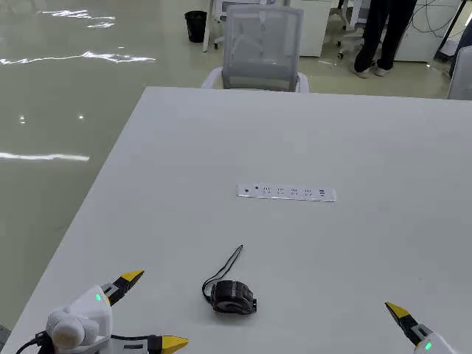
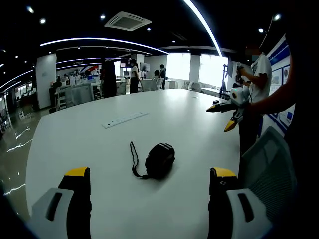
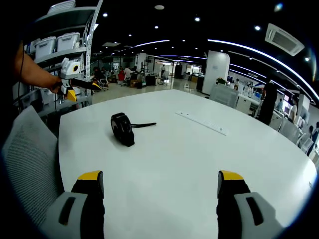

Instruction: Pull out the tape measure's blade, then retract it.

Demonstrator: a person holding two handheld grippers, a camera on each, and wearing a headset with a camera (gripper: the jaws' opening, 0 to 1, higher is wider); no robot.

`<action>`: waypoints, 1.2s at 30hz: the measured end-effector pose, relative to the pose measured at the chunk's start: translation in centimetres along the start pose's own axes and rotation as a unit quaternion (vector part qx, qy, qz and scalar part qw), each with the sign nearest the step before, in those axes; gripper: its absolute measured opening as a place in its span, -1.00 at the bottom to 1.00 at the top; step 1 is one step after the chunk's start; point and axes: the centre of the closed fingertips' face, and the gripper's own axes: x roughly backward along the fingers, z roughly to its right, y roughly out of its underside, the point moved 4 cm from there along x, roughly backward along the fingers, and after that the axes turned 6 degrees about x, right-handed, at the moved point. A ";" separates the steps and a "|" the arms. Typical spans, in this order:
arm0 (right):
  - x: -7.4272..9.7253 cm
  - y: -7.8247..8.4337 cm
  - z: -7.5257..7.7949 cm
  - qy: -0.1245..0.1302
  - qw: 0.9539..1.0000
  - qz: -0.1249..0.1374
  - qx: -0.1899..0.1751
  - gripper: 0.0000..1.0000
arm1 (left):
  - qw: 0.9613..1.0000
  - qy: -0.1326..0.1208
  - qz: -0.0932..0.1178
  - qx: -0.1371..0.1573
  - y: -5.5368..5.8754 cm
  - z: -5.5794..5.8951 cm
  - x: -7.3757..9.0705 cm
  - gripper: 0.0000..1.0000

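**White rectangular table (image 1: 221, 147): blade housed, untouched**

Yellow-tipped left gripper (image 1: 153, 310) and right gripper (image 3: 160, 175) flank the work, both spread wide and empty, presumably readying a grasp. Small black round tape measure (image 1: 232, 296) lies between them, near the front edge.

We see a black tape measure (image 1: 233, 296) with black strap (image 3: 143, 125) on a plain white table (image 1: 221, 147). Power strip (image 1: 286, 192): white. Both left gripper (image 1: 153, 310) and right gripper (image 3: 160, 176): white bodies, black jaws, yellow tips, green LED each. Chair (image 1: 262, 48): grey mesh back. Bin (image 1: 195, 26): black. Floor (image 1: 59, 96): glossy grey-green.
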 end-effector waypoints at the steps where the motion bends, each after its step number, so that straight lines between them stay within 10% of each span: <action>1: -0.1 0.0 -0.1 -0.003 1.000 -0.001 -0.002 0.94 | 1.000 0.001 0.000 -0.001 0.0 -0.1 -0.1 0.98; 36: -4.7 -2.2 -0.3 -0.041 0.999 0.004 0.029 0.89 | 0.998 0.033 -0.028 -0.039 -1.2 0.3 -5.3 0.95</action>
